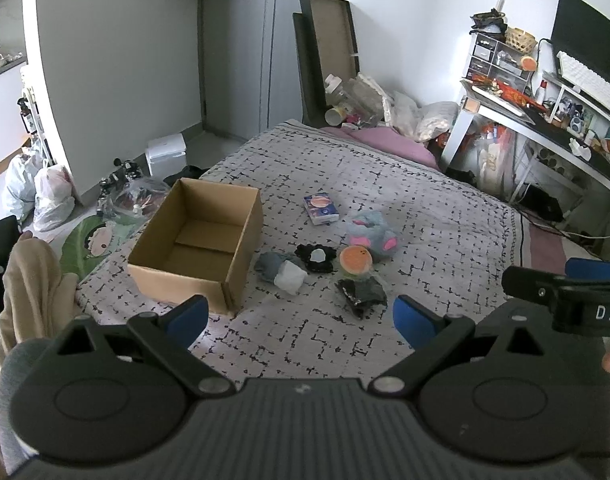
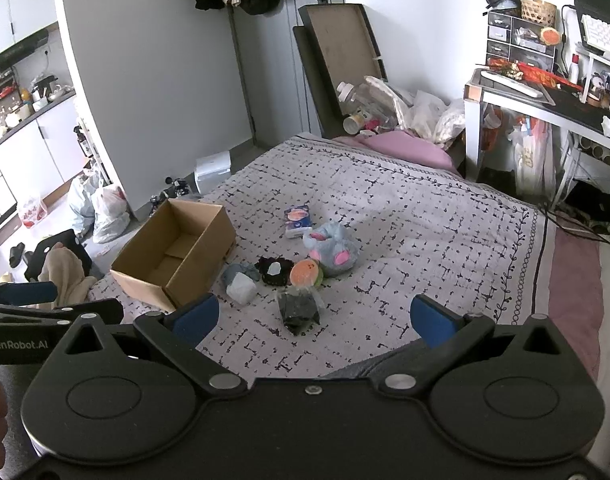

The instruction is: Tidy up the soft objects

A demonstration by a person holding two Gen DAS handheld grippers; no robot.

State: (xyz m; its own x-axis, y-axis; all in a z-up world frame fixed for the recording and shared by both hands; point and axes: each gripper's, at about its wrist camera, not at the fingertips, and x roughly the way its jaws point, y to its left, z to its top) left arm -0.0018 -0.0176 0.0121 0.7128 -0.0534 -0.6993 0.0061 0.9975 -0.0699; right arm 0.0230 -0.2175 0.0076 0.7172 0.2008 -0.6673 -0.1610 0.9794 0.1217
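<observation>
An open, empty cardboard box (image 1: 197, 246) (image 2: 173, 258) stands on the patterned bed cover. To its right lie soft things: a grey-and-white bundle (image 1: 281, 272) (image 2: 241, 282), a black item with a white piece (image 1: 317, 258) (image 2: 273, 270), an orange round plush (image 1: 355, 260) (image 2: 305, 273), a blue-and-pink plush (image 1: 373, 234) (image 2: 333, 248), a dark bagged item (image 1: 363, 294) (image 2: 299, 308) and a tissue pack (image 1: 321, 208) (image 2: 298, 220). My left gripper (image 1: 301, 316) and right gripper (image 2: 311, 318) are open, empty, held above the bed's near side.
The bed cover (image 1: 425, 216) ends at a pink sheet (image 2: 573, 288) on the right. A cluttered desk (image 1: 545, 120) stands at the right, bags and bottles at the bed's far end (image 1: 369, 104), plastic bags (image 1: 45, 196) on the floor left.
</observation>
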